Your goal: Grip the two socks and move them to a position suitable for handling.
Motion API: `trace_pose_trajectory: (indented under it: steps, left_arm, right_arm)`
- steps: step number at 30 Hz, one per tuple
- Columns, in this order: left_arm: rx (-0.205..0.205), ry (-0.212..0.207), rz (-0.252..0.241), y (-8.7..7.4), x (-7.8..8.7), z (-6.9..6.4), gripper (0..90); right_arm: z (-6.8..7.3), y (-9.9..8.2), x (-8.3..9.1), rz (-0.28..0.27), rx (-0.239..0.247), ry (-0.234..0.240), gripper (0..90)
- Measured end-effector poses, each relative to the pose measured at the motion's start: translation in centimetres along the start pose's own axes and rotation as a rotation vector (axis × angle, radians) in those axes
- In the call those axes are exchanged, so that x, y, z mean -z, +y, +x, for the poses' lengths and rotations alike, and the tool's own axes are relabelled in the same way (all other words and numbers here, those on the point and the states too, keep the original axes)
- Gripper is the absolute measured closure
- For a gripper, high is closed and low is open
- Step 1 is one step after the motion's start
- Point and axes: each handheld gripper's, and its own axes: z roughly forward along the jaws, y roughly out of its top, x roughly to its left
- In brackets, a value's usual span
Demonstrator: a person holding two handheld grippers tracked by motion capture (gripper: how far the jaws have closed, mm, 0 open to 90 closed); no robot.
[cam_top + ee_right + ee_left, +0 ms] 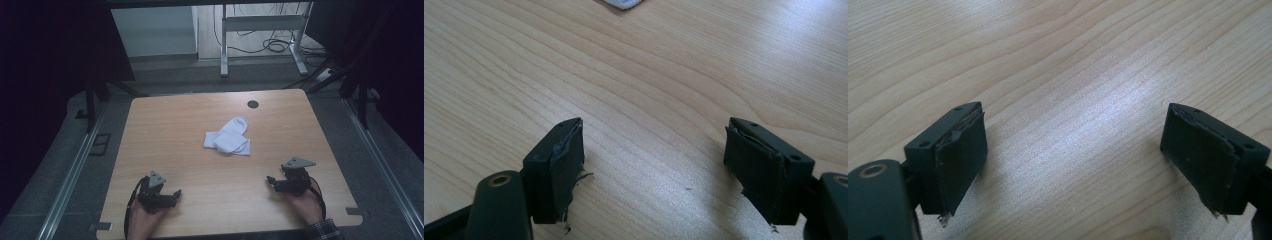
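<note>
Table point(165, 125): light wood top; a dark round hole point(253, 104) near the far edge at 12 o'clock.
Socks point(228, 137): white, lying in a loose overlapping heap just past the table's centre, toward 12 o'clock; untouched by either gripper.
Left gripper point(176, 193): in a hand at 7 o'clock, near the front edge, well apart from the socks; jaws spread wide with bare wood between them, as the left gripper view point(1073, 150) confirms.
Right gripper point(270, 180): in a hand at 5 o'clock, well apart from the socks; jaws apart and empty.
Right gripper view point(654, 165): a white edge of the socks point(624, 4) at 12 o'clock, far beyond the jaws.
Pads: worn and frayed at the edges on both grippers.
</note>
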Motion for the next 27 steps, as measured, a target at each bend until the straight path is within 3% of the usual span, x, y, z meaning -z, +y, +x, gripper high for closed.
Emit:
trace_pose_trajectory:
  steps: [21, 27]
  left_arm:
    - [0.000, 0.000, 0.000, 0.00, 0.00, 0.00, 11.3]
    - [0.001, 0.000, 0.000, 0.00, 0.00, 0.00, 11.3]
  right_arm:
    - [0.00, 0.00, 0.01, -0.001, -0.001, -0.001, 24.5]
    - [-0.13, 0.20, -0.01, -0.005, -0.017, 0.015, 30.2]
